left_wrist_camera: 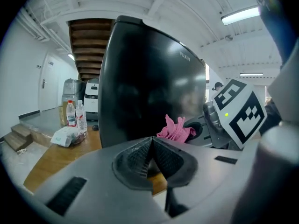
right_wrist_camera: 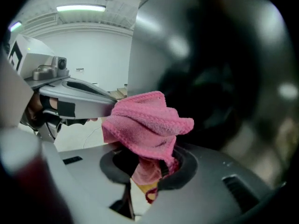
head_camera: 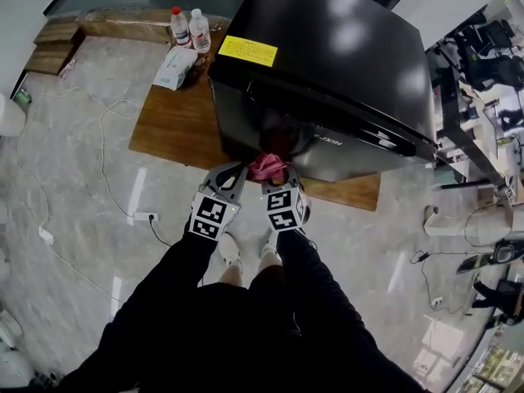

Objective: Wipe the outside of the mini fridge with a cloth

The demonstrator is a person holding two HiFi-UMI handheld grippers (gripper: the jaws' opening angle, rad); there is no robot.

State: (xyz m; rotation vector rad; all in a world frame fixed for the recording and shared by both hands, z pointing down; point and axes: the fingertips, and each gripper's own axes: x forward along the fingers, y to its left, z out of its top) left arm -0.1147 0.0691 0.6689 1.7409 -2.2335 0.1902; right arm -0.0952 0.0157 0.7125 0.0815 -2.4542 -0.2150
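The black mini fridge [head_camera: 327, 64] stands on a low wooden platform [head_camera: 176, 117]; its glossy door [left_wrist_camera: 145, 92] fills both gripper views [right_wrist_camera: 219, 69]. My right gripper [head_camera: 274, 177] is shut on a bunched pink cloth [head_camera: 268, 166], which sits against the lower front of the door. In the right gripper view the pink cloth [right_wrist_camera: 147, 127] bulges out over the jaws. My left gripper [head_camera: 232, 173] hangs just left of it, shut and holding nothing, its pads [left_wrist_camera: 140, 158] pressed together. From the left gripper view the pink cloth [left_wrist_camera: 175, 129] shows to the right.
Two water bottles [head_camera: 188, 28] and a white packet [head_camera: 173, 66] lie on the platform left of the fridge. White cables and a power strip [head_camera: 144, 217] trail over the marble floor. Desks and chairs [head_camera: 487, 64] crowd the right side. My feet [head_camera: 246, 252] stand close below.
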